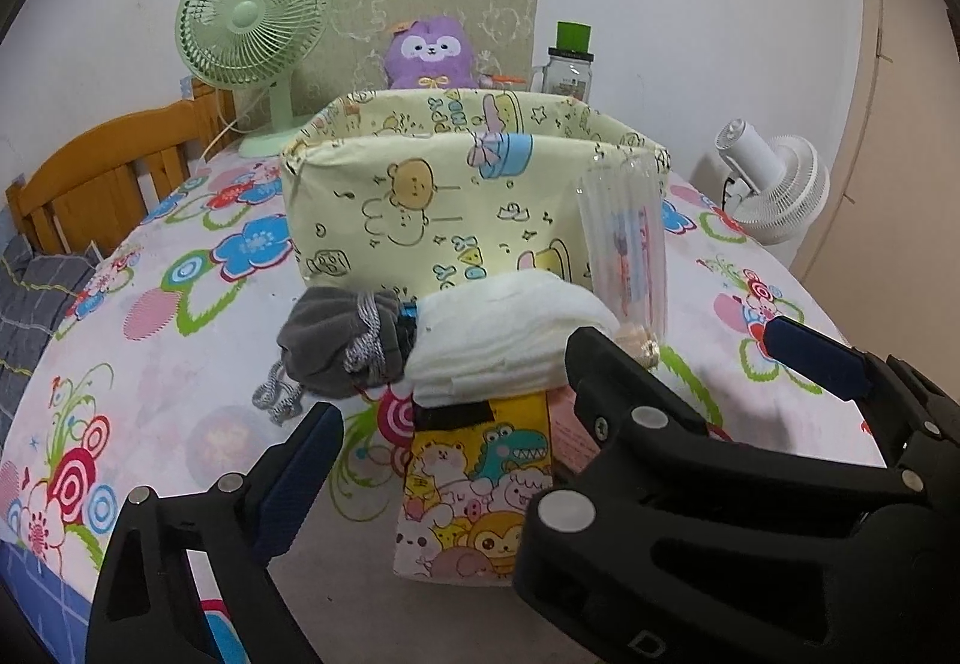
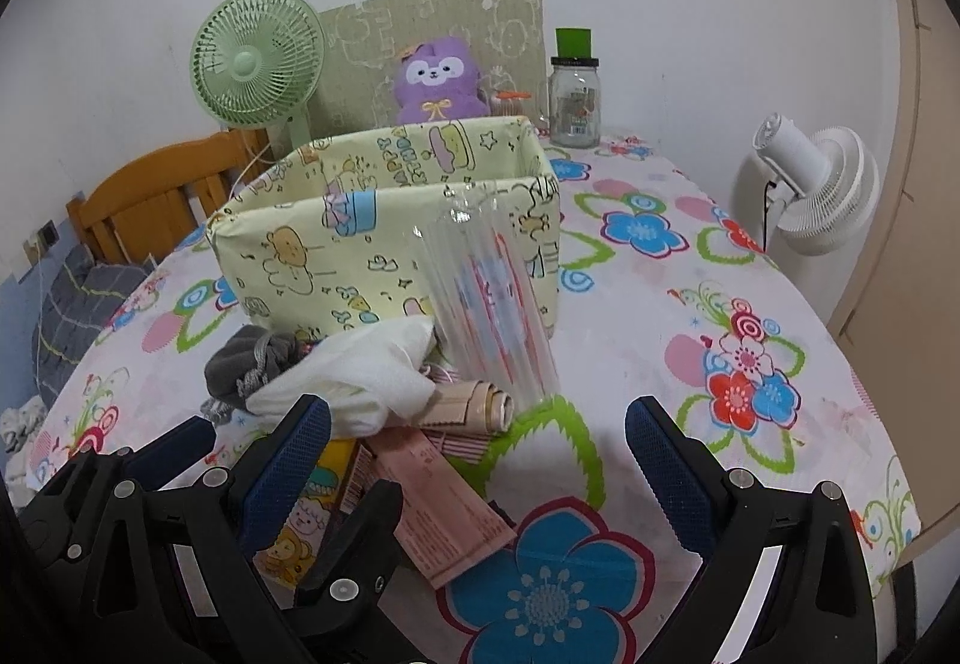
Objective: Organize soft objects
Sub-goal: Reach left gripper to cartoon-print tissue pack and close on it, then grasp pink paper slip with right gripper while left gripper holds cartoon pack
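A pale yellow cartoon-print storage box stands open on the flowered table; it also shows in the right wrist view. In front of it lie a grey drawstring pouch, a white folded cloth, a cartoon packet and a pink packet. My left gripper is open, low before the pile, the cloth between its fingers' line. My right gripper is open beside it, near a small paper roll. The left gripper's black frame shows at lower left.
A clear ribbed tube leans against the box. Behind stand a green fan, a purple plush, a glass jar with a green lid and a cardboard sheet. A white fan stands off the right edge; a wooden bed frame at left.
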A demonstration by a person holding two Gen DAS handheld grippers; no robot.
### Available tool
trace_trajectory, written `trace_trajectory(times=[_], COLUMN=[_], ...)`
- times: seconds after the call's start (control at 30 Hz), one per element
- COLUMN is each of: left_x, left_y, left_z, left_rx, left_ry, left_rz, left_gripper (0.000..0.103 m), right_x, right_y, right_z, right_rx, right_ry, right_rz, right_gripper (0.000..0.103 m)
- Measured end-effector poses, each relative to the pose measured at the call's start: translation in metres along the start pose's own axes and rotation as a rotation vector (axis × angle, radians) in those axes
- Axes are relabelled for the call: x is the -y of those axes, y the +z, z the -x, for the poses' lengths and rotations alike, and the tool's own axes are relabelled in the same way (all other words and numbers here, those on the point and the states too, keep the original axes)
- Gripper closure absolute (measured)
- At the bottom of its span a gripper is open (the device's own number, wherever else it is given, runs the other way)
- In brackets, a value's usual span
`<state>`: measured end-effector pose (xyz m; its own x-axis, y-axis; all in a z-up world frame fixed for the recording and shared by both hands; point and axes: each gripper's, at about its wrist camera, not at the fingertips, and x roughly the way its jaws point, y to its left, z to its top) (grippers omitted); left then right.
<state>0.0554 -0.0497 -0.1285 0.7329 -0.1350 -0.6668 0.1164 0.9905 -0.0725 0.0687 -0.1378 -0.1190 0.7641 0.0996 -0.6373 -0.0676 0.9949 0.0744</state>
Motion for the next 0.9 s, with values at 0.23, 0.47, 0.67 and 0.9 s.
trace_trajectory(times=[0.23,0.47,0.67,0.9], left_x=[0.001,0.0,0.0,-0.007], left_y=[-0.008,-0.012,-0.013,-0.014], left_z=[-0.01,-0.015,-0.012,-0.008], left_rx=[-0.04,-0.06,-0.052,-0.044], left_ry=[-0.012,-0.01,-0.024,-0.001], left_rz=[0.0,-0.004,-0.005,-0.003], left_gripper=[0.018,0.033,0.052,0.057], right_x=[0.006,0.006,0.007,0.003], right_y=[-0.008,-0.014,-0.014,-0.016], right_z=[-0.009,-0.018,-0.021,-0.023], right_rx=[-0.039,-0.07,-0.078,-0.091], right_ry=[-0.02,-0.001,0.007,0.012], right_rz=[-0.006,-0.006,-0.015,-0.012], right_gripper=[0.003,0.003,0.003,0.003])
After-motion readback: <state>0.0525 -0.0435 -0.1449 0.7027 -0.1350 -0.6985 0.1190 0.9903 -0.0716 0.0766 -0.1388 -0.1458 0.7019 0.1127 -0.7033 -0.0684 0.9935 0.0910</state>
